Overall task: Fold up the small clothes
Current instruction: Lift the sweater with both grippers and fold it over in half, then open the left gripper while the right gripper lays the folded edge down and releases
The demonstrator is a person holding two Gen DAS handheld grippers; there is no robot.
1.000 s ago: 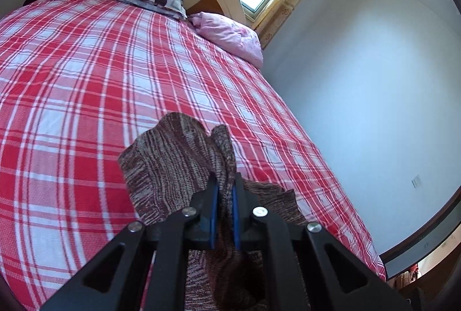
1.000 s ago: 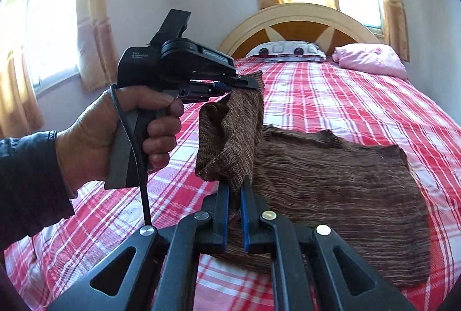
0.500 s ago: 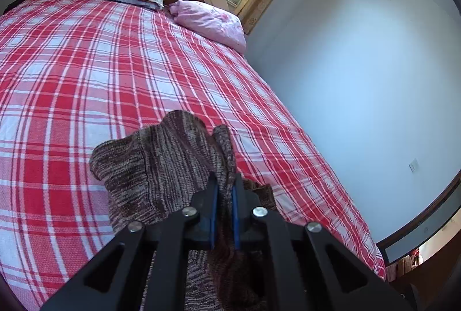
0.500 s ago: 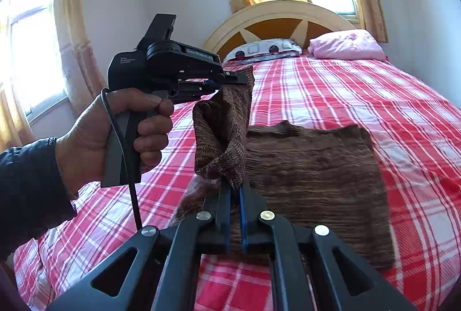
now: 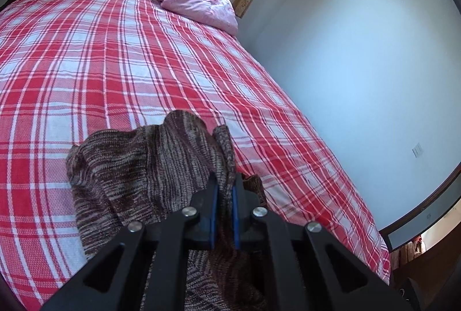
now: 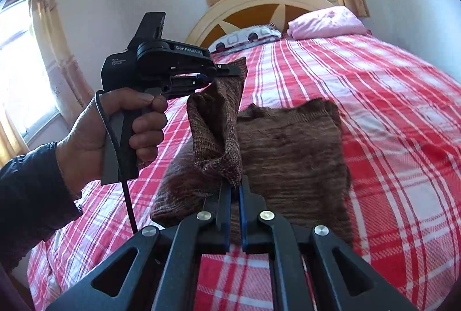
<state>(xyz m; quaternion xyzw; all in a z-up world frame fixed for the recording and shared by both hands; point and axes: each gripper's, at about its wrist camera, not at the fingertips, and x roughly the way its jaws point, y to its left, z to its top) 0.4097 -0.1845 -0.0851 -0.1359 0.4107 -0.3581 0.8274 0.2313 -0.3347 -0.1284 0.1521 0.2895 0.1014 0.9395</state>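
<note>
A brown knitted garment (image 6: 291, 155) lies partly flat on the red plaid bed (image 6: 389, 97). Its left edge is lifted into a hanging fold (image 6: 216, 120) stretched between both grippers. My right gripper (image 6: 234, 184) is shut on the fold's lower corner. My left gripper (image 6: 227, 70), held in a person's hand (image 6: 115, 126), is shut on the upper corner. In the left wrist view the garment (image 5: 149, 167) bunches in front of the left gripper (image 5: 224, 181), whose blue pads pinch the knit between them.
A patterned pillow (image 6: 247, 37) and a pink pillow (image 6: 325, 22) lie by the round headboard (image 6: 259, 8). A white wall (image 5: 360, 51) runs along the bed's right side. Curtained windows stand behind the headboard and at the left. Bare plaid cover surrounds the garment.
Both grippers have carried the lifted edge sideways over the flat part of the garment. The views have swung, and the pillows sit further right in the left wrist view.
</note>
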